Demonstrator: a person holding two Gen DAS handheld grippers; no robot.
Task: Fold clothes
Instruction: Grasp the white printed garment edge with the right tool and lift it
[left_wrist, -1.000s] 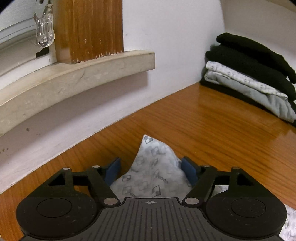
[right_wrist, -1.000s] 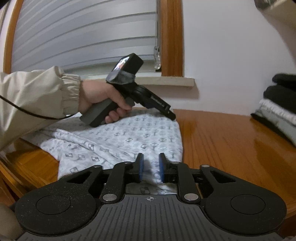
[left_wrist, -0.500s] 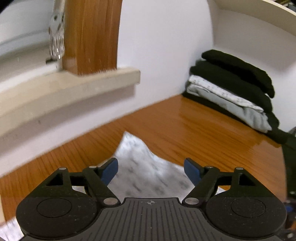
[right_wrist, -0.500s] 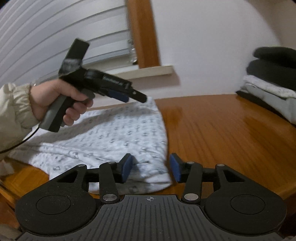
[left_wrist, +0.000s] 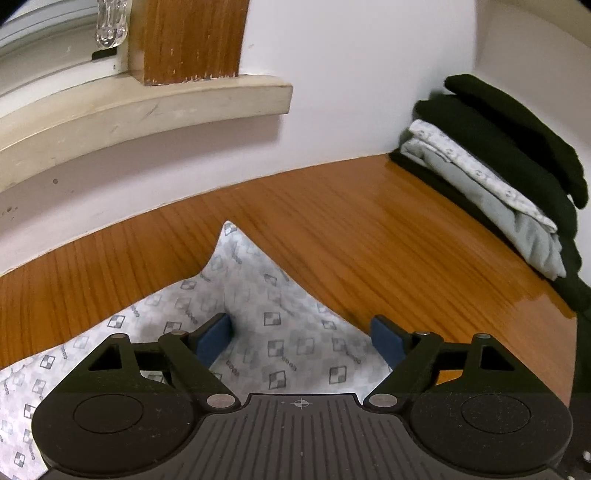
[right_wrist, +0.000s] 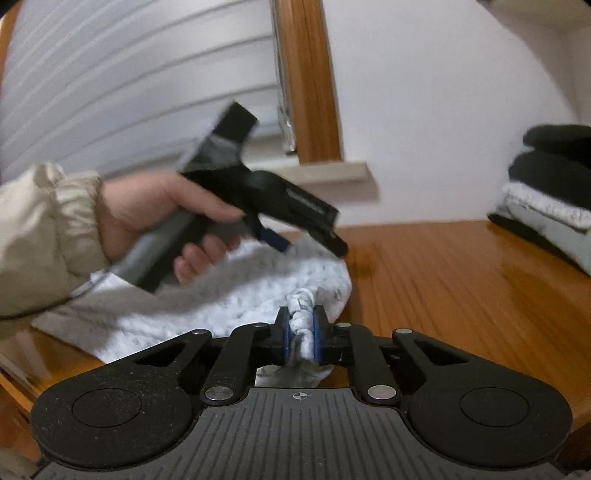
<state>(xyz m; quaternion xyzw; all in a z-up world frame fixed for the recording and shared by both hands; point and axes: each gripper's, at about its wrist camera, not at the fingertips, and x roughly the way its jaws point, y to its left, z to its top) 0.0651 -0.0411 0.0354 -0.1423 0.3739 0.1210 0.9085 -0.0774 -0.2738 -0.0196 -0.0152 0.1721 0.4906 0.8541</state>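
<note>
- Item: patterned garment (left_wrist: 258, 332), pale grey-white cloth printed with small checked diamonds; lies partly folded on the wooden table (left_wrist: 388, 240), one corner pointing toward the wall.
- Handling, judged: light, soft and limp. It bunches where pinched and will sag from any single hold. It looks likely to slide easily on the glossy tabletop. Not fragile.
- Where to take hold, judged: at edges and corners, two points well apart, so the cloth hangs flat rather than roping up.
- Right gripper (right_wrist: 298, 334): jaws nearly closed on a gathered twist of the garment's near edge (right_wrist: 301, 317); the cloth is crumpled between the blue pads.
- Left gripper (left_wrist: 301, 338): jaws wide apart, holding nothing; it hovers over the garment's pointed corner, blue pads either side of the cloth. From the right wrist view it is held in the person's hand (right_wrist: 155, 218), cream sleeve (right_wrist: 40, 236) at the wrist, above the far part of the garment; that view is blurred.
- Surface: varnished, reflective wood with visible grain; smooth, low grip.
- Stack of folded clothes (left_wrist: 509, 173): black and pale grey pieces piled at the table's far right corner against the wall, well apart from the garment.
- Room: white wall; stone window sill (left_wrist: 147, 110) with wooden frame (left_wrist: 192, 37) above; slatted shutter (right_wrist: 129, 74) behind the glass.
</note>
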